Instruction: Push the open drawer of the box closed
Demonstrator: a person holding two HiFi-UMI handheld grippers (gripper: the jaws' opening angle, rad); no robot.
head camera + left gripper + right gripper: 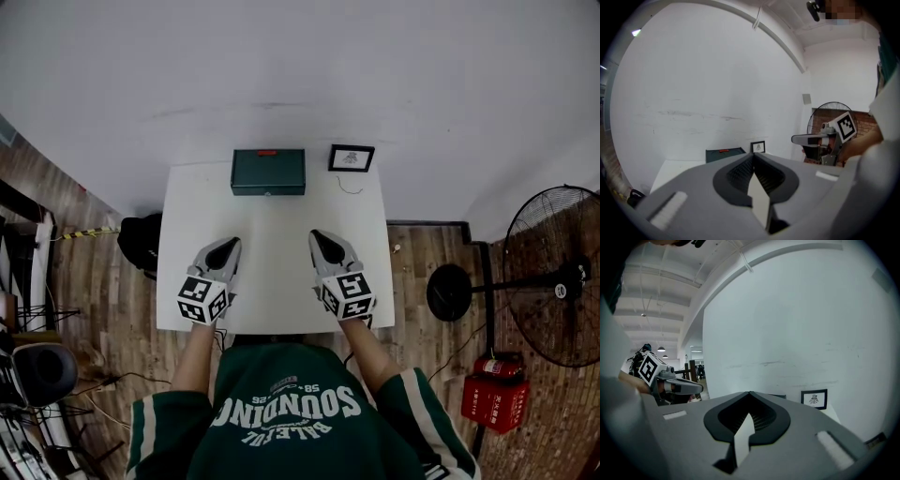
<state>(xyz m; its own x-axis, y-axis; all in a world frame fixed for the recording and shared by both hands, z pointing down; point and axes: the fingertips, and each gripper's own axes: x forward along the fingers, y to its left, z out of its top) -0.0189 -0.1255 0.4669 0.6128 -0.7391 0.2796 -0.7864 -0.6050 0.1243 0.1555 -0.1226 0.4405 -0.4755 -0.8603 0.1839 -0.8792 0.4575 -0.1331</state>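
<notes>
Two jaw pairs pressed together, empty: left gripper (225, 247) at 7 o'clock, right gripper (322, 240) at 5 o'clock over table (272, 211); box (268, 172) at 12 o'clock

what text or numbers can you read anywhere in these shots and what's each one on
"SOUNDING": large white print on the person's green shirt, upside down in the head view.
Smaller print above and below it: too blurred to read.
Red box on the floor: white markings, too small to read.
Framed picture: a drawing, no legible words.
Green box: red tag on top, too small to read.
</notes>
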